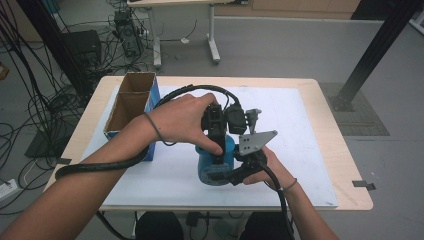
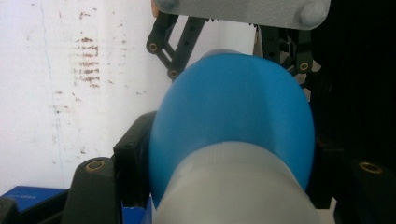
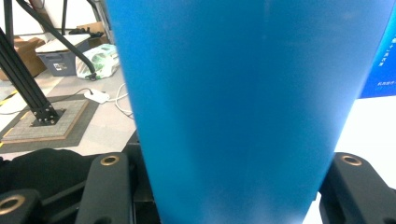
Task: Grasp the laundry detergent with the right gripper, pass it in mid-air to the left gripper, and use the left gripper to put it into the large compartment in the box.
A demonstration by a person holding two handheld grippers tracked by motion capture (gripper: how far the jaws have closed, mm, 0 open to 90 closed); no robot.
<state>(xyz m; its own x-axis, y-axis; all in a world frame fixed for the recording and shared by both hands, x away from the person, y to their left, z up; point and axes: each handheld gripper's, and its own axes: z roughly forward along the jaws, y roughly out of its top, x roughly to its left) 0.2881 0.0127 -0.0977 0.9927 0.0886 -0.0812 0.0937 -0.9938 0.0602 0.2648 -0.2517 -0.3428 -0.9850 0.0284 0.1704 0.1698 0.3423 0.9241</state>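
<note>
Showing a two-handed grip on a blue bottle (image 1: 216, 167) standing on the white mat (image 1: 300, 150) of the table (image 1: 345, 165), near the person's edge. Left gripper (image 1: 216, 145): lowered from above, its jaws drawn in on the bottle's upper part; in the left gripper view the blue shoulder (image 2: 233, 116) and pale cap (image 2: 233, 186) sit between the two black jaws, pads against the sides. Right gripper (image 1: 235, 175): approaches from the side, low on the bottle, jaws narrowed hard onto the blue body (image 3: 243, 107), which sits wedged between them in the right gripper view. Open cardboard box (image 1: 131, 100) with blue sides stands at the mat's far left.
</note>
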